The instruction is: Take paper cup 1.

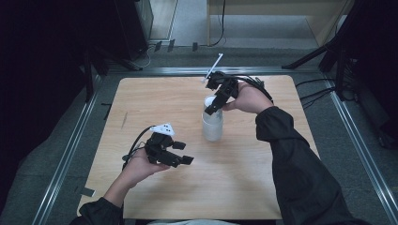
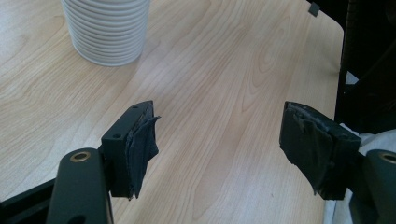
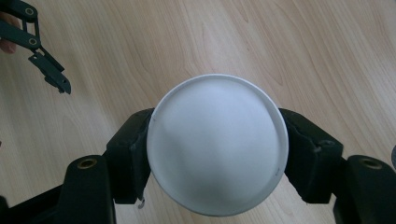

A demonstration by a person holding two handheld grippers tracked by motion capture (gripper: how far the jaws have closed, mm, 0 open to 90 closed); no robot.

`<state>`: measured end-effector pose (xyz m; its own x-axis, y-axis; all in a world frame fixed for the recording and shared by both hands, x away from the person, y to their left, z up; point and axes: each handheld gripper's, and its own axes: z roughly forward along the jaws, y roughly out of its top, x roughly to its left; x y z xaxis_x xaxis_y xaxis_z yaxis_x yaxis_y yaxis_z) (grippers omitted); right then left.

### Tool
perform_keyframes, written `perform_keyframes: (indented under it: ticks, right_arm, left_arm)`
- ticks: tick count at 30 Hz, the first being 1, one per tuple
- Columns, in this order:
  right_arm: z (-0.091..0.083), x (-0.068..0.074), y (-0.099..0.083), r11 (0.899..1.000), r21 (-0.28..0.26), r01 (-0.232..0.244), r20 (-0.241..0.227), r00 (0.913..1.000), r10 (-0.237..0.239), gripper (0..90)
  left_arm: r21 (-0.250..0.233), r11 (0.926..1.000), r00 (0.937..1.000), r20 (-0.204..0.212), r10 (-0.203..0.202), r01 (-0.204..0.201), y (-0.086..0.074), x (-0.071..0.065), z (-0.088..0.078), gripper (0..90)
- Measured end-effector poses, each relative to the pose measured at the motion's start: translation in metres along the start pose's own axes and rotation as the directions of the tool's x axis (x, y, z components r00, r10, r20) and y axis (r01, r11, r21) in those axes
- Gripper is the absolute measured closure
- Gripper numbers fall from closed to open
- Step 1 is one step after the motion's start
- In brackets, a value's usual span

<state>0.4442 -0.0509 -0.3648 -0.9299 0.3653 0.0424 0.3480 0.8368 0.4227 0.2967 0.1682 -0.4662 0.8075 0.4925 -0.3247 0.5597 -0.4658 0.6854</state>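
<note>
The right gripper [image 3: 215, 154] comes down from above on the upright stack of white cups [image 1: 212, 123], jaws seemingly pinching the top cup's rim on both sides, while the left gripper [image 2: 219, 149], jaws spread and empty, waits well apart.

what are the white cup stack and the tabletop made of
The white cup stack looks like thin matte paper or plastic; which is unclear. Its rolled rims form close ridges in the left gripper view, and the upturned top base is smooth and dull. The tabletop looks like light wood or wood-grain laminate with a satin finish.
</note>
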Motion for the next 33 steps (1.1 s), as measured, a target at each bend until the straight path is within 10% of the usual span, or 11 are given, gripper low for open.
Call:
perform_keyframes:
  ticks: [33]
  right_arm:
    - [-0.073, 0.012, 0.015, 0.996, -0.085, -0.021, 0.028, 0.9993, 0.023, 33.8]
  left_arm:
    - [0.019, 0.9998, 0.9995, 0.031, 0.01, -0.01, 0.008, 0.01, 0.009, 25.0]
